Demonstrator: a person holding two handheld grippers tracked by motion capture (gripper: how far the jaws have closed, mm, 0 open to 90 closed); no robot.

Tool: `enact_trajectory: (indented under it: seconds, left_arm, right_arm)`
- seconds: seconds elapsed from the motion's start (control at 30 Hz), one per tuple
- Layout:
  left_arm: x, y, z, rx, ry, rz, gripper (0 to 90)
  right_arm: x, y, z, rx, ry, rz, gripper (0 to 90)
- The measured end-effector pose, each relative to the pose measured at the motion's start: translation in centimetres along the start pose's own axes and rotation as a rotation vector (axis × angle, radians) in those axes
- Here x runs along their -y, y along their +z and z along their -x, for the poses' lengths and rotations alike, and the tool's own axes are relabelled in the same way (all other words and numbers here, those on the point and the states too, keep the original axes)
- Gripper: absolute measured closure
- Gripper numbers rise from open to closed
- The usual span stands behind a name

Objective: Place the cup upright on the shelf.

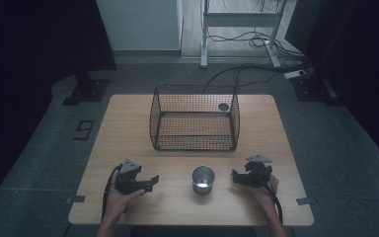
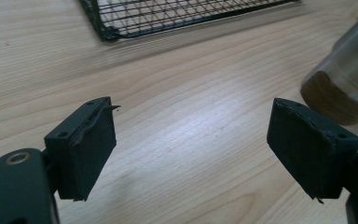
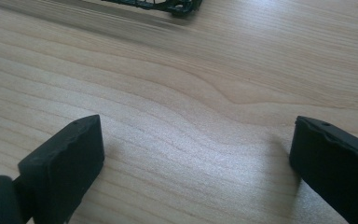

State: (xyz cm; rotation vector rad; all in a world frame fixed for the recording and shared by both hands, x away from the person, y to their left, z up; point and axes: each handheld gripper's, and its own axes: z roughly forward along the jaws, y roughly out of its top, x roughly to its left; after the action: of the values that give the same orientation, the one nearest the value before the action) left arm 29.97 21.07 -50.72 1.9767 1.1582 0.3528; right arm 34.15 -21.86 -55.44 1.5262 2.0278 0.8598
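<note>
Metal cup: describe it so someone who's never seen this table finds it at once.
On the light wooden table, look in front of the black wire mesh basket, toward the person's edge. There, between the left gripper and the right gripper, stands the small shiny metal cup, upright and open-topped. It is the one round, reflective thing on the table.

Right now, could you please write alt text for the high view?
A metal cup stands on a wooden table between two hand-held tools, left tool and right tool, both open. Behind it sits a black wire basket.
</note>
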Motion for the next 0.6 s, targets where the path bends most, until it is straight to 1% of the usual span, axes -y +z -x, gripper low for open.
enact_trajectory:
  seconds: [0.13,0.23,0.33,0.43,0.5,0.57,0.6]
  left_arm:
    - [0.1,0.3,0.1,0.000,0.007,-0.013,15.7]
    - [0.0,0.4,0.2,0.003,0.006,-0.011,15.7]
    - [0.0,0.4,0.2,0.001,0.007,-0.012,15.7]
    - [0.0,0.5,0.4,0.000,0.014,-0.018,15.7]
    - [0.0,0.6,0.6,0.002,0.022,-0.024,15.7]
    - [0.0,0.6,0.7,0.002,0.022,-0.022,15.6]
    - [0.0,0.5,0.7,0.001,0.024,-0.020,15.7]
  right_arm:
    - [0.1,-0.2,0.1,0.008,0.006,0.004,5.2]
    - [0.0,-0.6,0.4,0.018,0.018,0.017,6.7]
    - [0.0,-0.9,0.5,0.010,0.026,0.024,7.2]
    - [-0.1,-1.5,0.3,-0.003,0.025,0.037,7.7]
    - [-0.2,-2.0,0.2,-0.003,0.023,0.053,7.9]
    - [-0.3,-2.2,0.2,-0.001,0.023,0.059,8.0]
    - [-0.4,-2.7,0.1,-0.011,0.024,0.075,8.2]
